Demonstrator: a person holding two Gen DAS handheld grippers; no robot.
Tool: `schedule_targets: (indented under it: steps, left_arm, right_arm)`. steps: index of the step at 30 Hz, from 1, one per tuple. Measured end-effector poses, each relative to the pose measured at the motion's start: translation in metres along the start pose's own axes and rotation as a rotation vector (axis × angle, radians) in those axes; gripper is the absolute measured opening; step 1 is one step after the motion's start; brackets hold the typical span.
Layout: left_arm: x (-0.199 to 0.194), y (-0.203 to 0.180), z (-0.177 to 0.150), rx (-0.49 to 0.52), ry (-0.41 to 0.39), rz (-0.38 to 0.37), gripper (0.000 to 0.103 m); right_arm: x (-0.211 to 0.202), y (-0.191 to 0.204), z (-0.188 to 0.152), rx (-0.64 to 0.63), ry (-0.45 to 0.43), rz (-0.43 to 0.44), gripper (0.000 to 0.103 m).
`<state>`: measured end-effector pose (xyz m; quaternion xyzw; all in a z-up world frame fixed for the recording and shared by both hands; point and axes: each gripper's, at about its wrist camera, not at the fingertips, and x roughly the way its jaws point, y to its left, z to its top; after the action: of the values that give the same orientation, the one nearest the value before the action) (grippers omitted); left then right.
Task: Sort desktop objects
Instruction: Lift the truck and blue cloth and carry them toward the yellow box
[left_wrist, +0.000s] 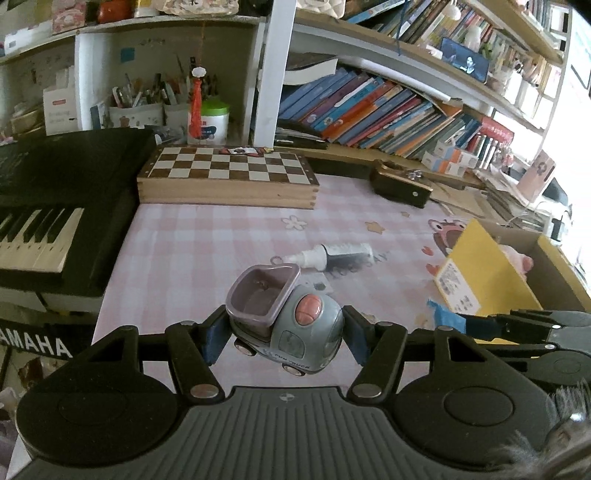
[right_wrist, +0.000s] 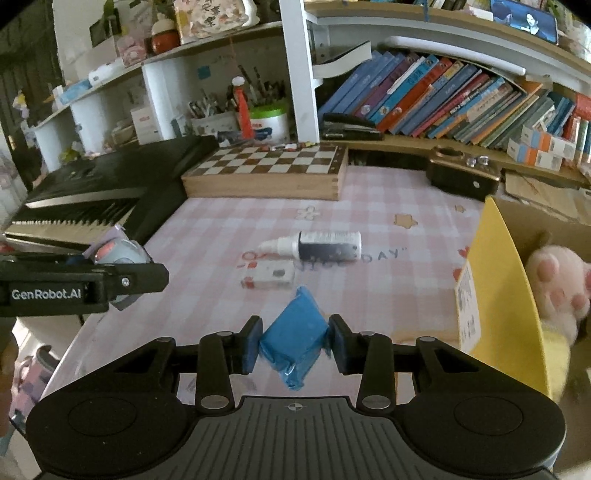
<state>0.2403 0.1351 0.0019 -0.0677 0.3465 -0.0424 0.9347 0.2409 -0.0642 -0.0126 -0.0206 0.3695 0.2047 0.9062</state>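
Observation:
My left gripper (left_wrist: 284, 338) is shut on a grey toy truck (left_wrist: 291, 325) with a pink dome and a purple tub, held above the pink checked cloth; the truck (right_wrist: 116, 253) also shows at the left of the right wrist view. My right gripper (right_wrist: 293, 341) is shut on a blue soft packet (right_wrist: 293, 338), lifted off the desk; the packet (left_wrist: 445, 317) peeks in at the right of the left wrist view. A white and dark bottle (right_wrist: 321, 245) lies on its side mid-desk, with a small white box (right_wrist: 267, 278) in front of it.
A cardboard box with a yellow flap (right_wrist: 495, 295) stands at the right, a pink plush paw (right_wrist: 557, 291) inside. A chessboard box (right_wrist: 269, 171) and a dark case (right_wrist: 465, 175) sit at the back. A black keyboard (left_wrist: 48, 210) fills the left. Bookshelves rise behind.

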Motion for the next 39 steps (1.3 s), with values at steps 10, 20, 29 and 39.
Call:
schedule_targets:
  steps: [10,20,29,39]
  left_arm:
    - [-0.038,-0.006,-0.028,-0.013,-0.002,-0.032,0.061]
    - [-0.078,-0.008,-0.065,-0.004,0.010,-0.055,0.061]
    - [-0.113,-0.006,-0.098,-0.001,0.026,-0.082,0.061]
    - [-0.135,-0.011,-0.127,0.030,0.061,-0.130,0.061]
  right_arm:
    - [-0.032,0.013,-0.023,0.007,0.004,0.005,0.038]
    - [-0.065,0.038,-0.058,0.015,0.009,0.004,0.038]
    - [-0.092,0.056,-0.087,0.028,0.025,0.001,0.038]
    - [-0.118,0.066,-0.117,0.061,0.040,-0.023,0.038]
